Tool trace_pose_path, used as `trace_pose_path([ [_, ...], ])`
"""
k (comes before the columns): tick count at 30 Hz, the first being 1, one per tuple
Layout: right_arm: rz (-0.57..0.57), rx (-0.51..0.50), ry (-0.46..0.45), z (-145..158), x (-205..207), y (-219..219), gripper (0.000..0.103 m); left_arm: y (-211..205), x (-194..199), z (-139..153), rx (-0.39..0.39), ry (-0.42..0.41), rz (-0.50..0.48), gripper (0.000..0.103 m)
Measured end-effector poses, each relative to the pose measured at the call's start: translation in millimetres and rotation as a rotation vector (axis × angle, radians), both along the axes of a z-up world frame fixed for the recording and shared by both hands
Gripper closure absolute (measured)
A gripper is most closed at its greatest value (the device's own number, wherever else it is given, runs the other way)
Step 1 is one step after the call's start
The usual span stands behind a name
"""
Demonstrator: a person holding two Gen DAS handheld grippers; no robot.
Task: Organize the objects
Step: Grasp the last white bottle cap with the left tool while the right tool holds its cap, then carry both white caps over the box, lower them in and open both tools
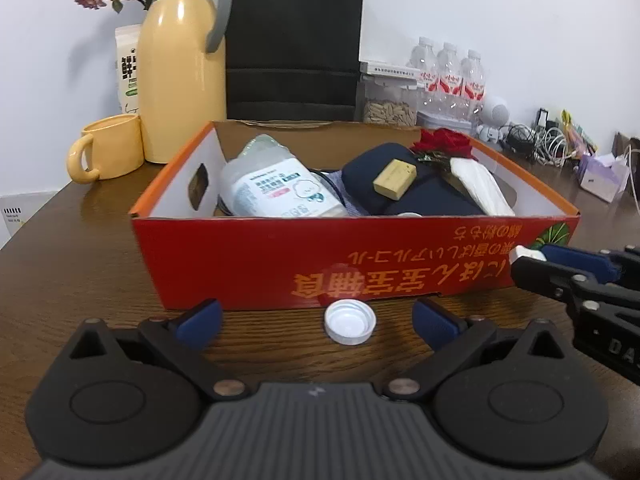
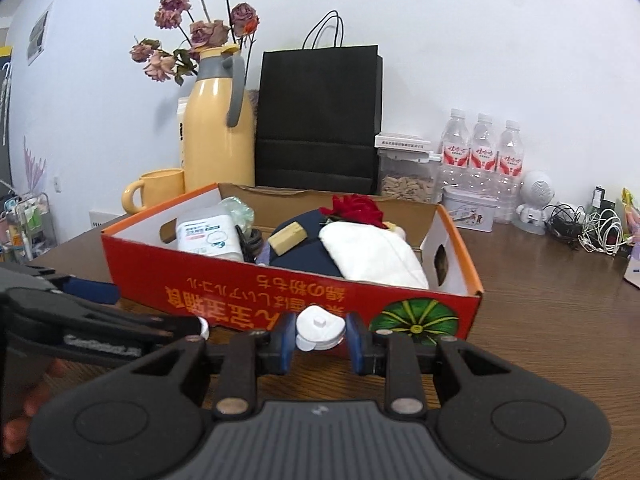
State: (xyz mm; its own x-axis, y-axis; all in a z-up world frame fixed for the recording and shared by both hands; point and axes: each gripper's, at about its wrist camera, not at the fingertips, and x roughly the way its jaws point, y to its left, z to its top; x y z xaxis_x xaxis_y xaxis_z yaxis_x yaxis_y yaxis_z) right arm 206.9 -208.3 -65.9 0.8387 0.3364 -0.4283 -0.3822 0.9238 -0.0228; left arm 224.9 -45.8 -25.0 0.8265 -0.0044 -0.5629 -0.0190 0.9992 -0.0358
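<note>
A red cardboard box (image 1: 360, 256) stands on the wooden table and holds a wet-wipes pack (image 1: 276, 190), a dark blue pouch (image 1: 416, 192) with a tan block (image 1: 394, 179) on it, a red rose (image 1: 444, 142) and a white cloth (image 1: 480, 186). A white bottle cap (image 1: 350, 321) lies on the table in front of the box, between the open fingers of my left gripper (image 1: 316, 322). My right gripper (image 2: 320, 338) is shut on a small white plastic object (image 2: 320, 326) in front of the box (image 2: 280, 288). It shows at the right in the left wrist view (image 1: 528, 258).
Behind the box stand a yellow thermos jug (image 1: 182, 68), a yellow mug (image 1: 108, 148), a black paper bag (image 1: 294, 44), a clear container of seeds (image 1: 390, 98), water bottles (image 1: 452, 76) and a small white robot toy (image 2: 534, 202). Tangled cables (image 2: 588, 230) lie at the far right.
</note>
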Motion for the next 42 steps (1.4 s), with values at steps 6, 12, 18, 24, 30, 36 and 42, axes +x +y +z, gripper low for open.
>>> trace_pose_path([
  [6,0.009,0.004,-0.006,0,-3,-2,0.077,-9,6,-3,0.020,0.008,-0.003,0.001],
  [12,0.028,0.001,-0.013,1,-7,0,0.077,-16,10,-6,0.010,0.044,-0.040,0.036],
  [18,0.033,-0.004,-0.012,0,-7,1,0.077,-16,4,-5,0.005,0.028,-0.061,0.074],
  [24,0.034,-0.006,-0.011,0,-7,2,0.077,-16,-3,-1,0.001,-0.011,-0.067,0.074],
  [30,0.036,-0.003,-0.015,0,-9,2,0.077,-13,-15,12,-0.014,-0.069,-0.069,0.074],
  [36,0.049,0.007,-0.032,5,-11,3,0.077,-7,-28,36,-0.028,-0.137,-0.081,0.074],
  [42,0.098,-0.018,-0.100,28,-18,15,0.077,3,-25,65,-0.029,-0.218,-0.079,0.074],
])
